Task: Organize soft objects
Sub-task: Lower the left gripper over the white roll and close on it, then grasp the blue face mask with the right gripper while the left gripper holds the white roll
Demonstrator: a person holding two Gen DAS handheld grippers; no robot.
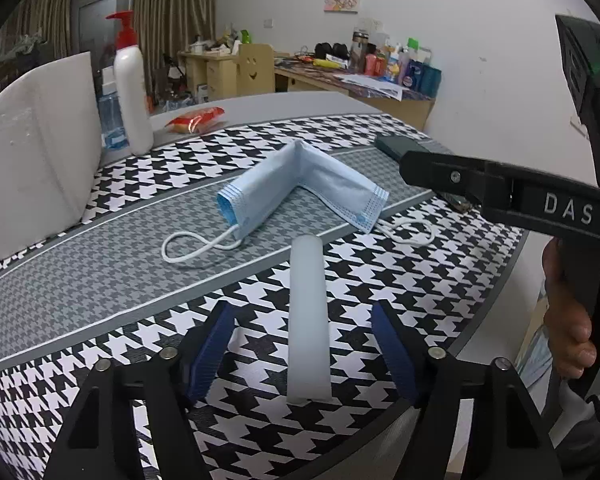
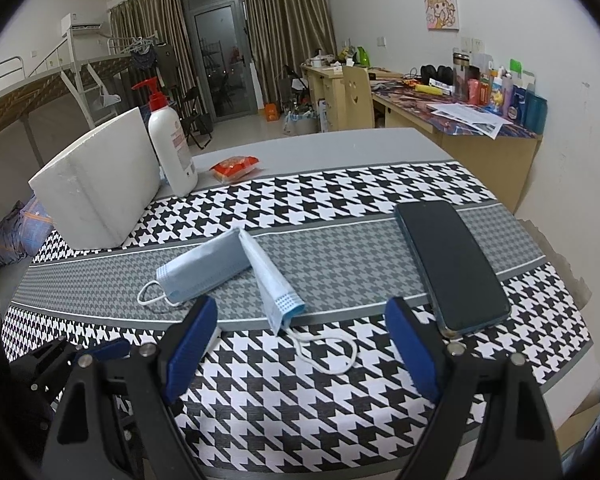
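**A:** Where is the face mask (image 1: 300, 188) lying right now?

**B:** It is sitting on the grey band of the houndstooth tablecloth (image 1: 400, 280), folded into a bent V shape with the crease pointing toward the far side. One white ear loop (image 1: 196, 246) is trailing off its left end, and another is curling onto the black-and-white pattern at the right end.

**A:** What are the claws doing?

**B:** The left gripper (image 1: 304, 350) is hovering with its blue pads spread wide, grasping nothing. A translucent white tube (image 1: 308, 320) is lying on the cloth between its fingers, touching neither pad. The right gripper (image 2: 300, 344) is also standing released, its blue pads apart, with the mask's near end and loop lying just ahead of the gap.

**A:** Any writing readable?

**B:** From the left wrist view, white letters reading "DAS" are showing on the right gripper's black body. The white pump bottle (image 2: 172, 152) with the red pump is carrying a pinkish label, too small to read.

**A:** What else is sitting nearby?

**B:** A dark phone (image 2: 452, 268) is lying face up beside the right claw. A white foam block (image 2: 96, 184) is standing at the left, next to the bottle, and a red snack packet (image 2: 236, 168) is resting behind.
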